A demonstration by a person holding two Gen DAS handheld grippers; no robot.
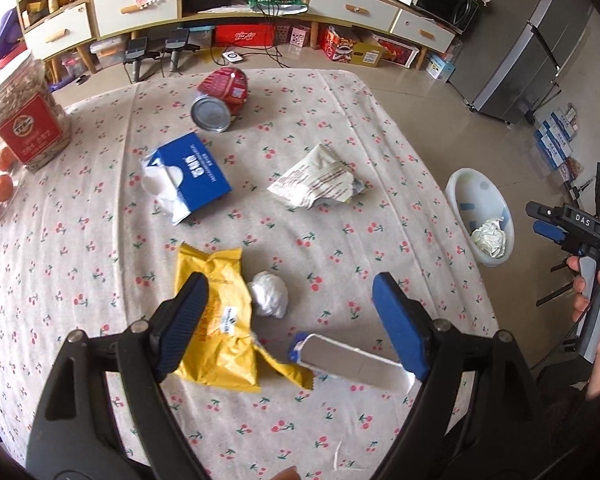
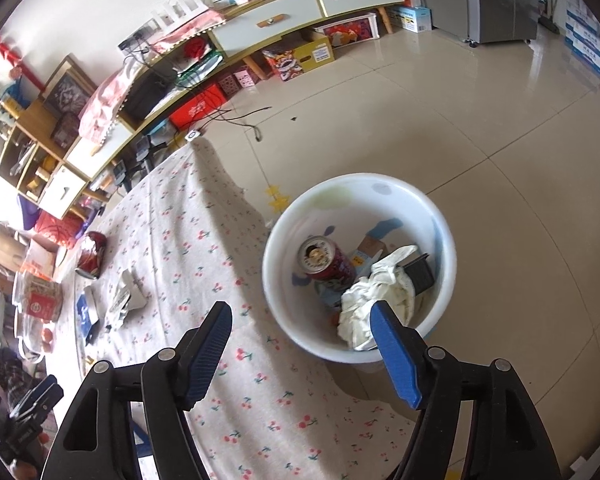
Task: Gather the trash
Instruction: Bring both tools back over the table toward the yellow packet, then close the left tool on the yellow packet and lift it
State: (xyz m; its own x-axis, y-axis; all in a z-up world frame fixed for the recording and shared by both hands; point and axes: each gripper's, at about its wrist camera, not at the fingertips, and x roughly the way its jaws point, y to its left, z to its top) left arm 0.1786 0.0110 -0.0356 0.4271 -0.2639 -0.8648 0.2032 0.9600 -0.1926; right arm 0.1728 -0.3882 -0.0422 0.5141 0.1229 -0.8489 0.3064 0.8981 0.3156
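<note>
My left gripper point(image 1: 291, 284) hangs open over the cherry-print tablecloth point(image 1: 340, 120). Below its fingers lie a yellow wrapper point(image 1: 216, 320), a white tissue ball point(image 1: 269, 294) and a silver foil wrapper point(image 1: 352, 364); none is gripped. Farther back lie crumpled printed paper point(image 1: 320, 180), a blue box with white pads point(image 1: 192, 176) and a tipped red can point(image 1: 224, 96). My right gripper point(image 2: 300, 308) is open and empty above the table's edge and the white bin point(image 2: 360, 178). The bin holds a red can point(image 2: 326, 262) and crumpled white paper point(image 2: 380, 292).
A jar with a red label point(image 1: 28, 120) and oranges point(image 1: 0, 188) stand at the table's left edge. The bin point(image 1: 472, 192) sits on the tiled floor right of the table. A low cabinet point(image 1: 340, 4) and a grey fridge point(image 1: 532, 52) stand behind.
</note>
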